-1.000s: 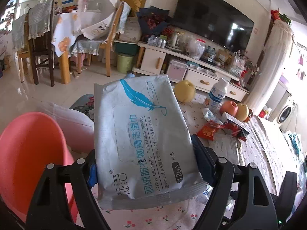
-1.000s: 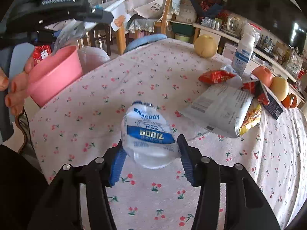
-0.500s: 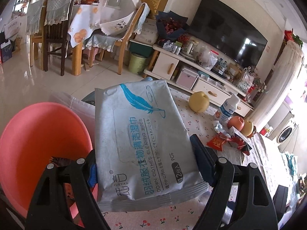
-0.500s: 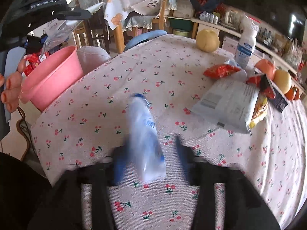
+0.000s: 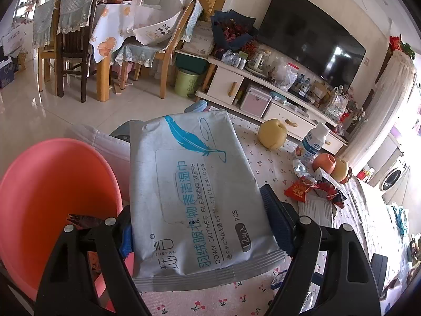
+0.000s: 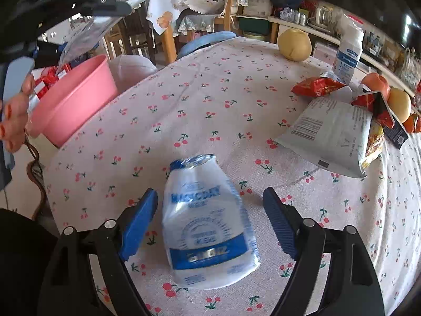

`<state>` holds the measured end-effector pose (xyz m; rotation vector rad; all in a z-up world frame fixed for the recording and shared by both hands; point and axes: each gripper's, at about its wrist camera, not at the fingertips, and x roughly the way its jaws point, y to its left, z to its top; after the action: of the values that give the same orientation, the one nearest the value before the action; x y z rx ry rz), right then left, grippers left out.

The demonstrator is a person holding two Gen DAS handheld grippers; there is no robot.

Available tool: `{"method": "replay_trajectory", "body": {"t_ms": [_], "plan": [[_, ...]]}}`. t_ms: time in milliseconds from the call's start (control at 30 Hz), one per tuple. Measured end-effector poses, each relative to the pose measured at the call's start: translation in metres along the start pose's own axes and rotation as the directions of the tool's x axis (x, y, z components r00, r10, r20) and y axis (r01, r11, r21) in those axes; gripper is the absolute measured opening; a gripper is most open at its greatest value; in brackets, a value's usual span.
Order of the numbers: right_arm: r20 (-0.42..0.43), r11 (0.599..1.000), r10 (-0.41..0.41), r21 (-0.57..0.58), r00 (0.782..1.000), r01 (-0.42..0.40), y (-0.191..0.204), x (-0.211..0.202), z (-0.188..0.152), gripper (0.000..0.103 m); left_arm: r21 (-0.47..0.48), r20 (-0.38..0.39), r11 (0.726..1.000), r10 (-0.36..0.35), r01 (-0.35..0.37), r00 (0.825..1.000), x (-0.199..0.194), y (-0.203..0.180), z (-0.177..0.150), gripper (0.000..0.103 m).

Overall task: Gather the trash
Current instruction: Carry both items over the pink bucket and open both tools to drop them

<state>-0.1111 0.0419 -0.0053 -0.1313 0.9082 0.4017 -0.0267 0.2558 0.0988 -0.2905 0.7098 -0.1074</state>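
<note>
Left wrist | fingers (image 5: 202,226) clamp grey wipes pack (image 5: 194,189) | right fingers (image 6: 210,223) apart, crumpled wrapper (image 6: 208,226) loose

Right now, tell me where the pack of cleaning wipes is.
In the left wrist view, the pack of cleaning wipes is clamped in the left gripper, beside the pink basin off the table's edge.

Yellow pear (image 6: 294,44), milk bottle (image 6: 348,50), cherry-print tablecloth (image 6: 210,100).

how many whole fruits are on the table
3: a yellow pear at the far edge, and an orange fruit touching a yellow fruit at right. More may hide behind them.
</note>
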Motion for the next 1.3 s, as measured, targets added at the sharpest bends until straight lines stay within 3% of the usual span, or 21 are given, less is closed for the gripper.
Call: {"method": "replay_trajectory", "body": {"t_ms": [67,367,567,700,867,1000,1133,1200,1300], "plan": [[0.006,0.999,-0.03,-0.017,1.0,0.03,0.002,0.0,0.0,0.06,0.003,-0.001,1.0,0.002,-0.002,1.0,0.0,0.0,0.0,0.081],[0.055,0.999,-0.039,-0.019,0.998,0.04,0.009,-0.012,0.011,0.06,-0.014,0.035,1.0,0.011,-0.01,0.999,-0.008,0.005,0.003,0.081],[0.159,0.998,0.064,-0.025,0.985,-0.061,0.042,-0.036,0.061,0.06,-0.081,0.087,0.996,0.043,-0.036,0.995,-0.028,0.031,0.011,0.081],[0.202,0.987,0.155,-0.067,0.967,-0.144,0.078,-0.039,0.1,0.06,-0.152,0.114,0.982,0.126,-0.108,0.985,-0.04,0.063,0.016,0.081],[0.226,0.963,0.269,-0.091,0.936,-0.254,0.119,-0.026,0.141,0.06,-0.276,0.088,0.935,0.254,-0.222,0.963,-0.05,0.113,0.018,0.081],[0.226,0.943,0.333,-0.105,0.916,-0.317,0.149,-0.009,0.163,0.06,-0.386,0.028,0.871,0.339,-0.303,0.94,-0.053,0.154,0.014,0.081],[0.186,0.93,0.368,-0.09,0.911,-0.357,0.171,0.016,0.173,0.062,-0.467,-0.02,0.811,0.39,-0.354,0.921,-0.056,0.184,0.01,0.085],[0.173,0.918,0.396,-0.069,0.902,-0.39,0.173,0.027,0.173,0.076,-0.475,-0.034,0.794,0.414,-0.379,0.91,-0.057,0.19,0.009,0.086],[0.191,0.93,0.367,-0.047,0.91,-0.365,0.171,0.027,0.168,0.081,-0.458,-0.033,0.791,0.442,-0.407,0.897,-0.058,0.192,0.012,0.088]]}}
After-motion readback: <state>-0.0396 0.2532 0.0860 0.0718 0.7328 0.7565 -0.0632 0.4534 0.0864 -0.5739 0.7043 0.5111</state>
